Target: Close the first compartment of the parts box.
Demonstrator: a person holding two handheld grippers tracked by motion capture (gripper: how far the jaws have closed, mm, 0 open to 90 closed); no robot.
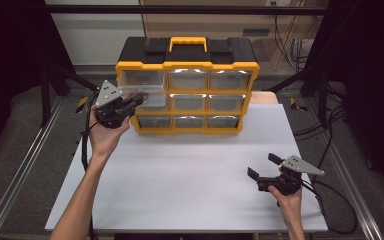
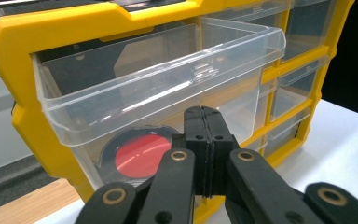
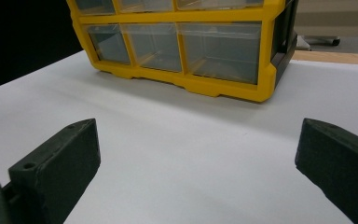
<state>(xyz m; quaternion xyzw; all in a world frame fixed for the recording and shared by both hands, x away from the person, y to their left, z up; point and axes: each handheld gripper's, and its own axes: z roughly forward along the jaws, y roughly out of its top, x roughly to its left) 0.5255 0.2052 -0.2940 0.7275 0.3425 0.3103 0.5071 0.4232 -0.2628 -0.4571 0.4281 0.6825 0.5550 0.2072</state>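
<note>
We hold the left gripper [image 1: 139, 101] at the left end of the yellow organizer [image 1: 187, 65], which stands at the far side of the white table [image 1: 190, 170]. Its jaws are pressed fully together, with nothing visible between the pads. In the left gripper view, the closed fingertips [image 2: 206, 122] sit directly in front of the clear front wall of the top-left drawer [image 2: 158, 88]; whether they touch that wall we cannot tell. This drawer is pulled partly out of its frame toward the near side, while the other drawers in the unit sit flush. The pulled-out drawer itself appears to hold nothing. In the compartment below it, seen through the clear plastic just left of the fingertips, lies a red disc [image 2: 142, 156] with a dark ring around it. We hold the right gripper [image 1: 265, 167] low over the near right part of the table, well apart from the organizer, with its jaws spread wide over bare table surface.
</note>
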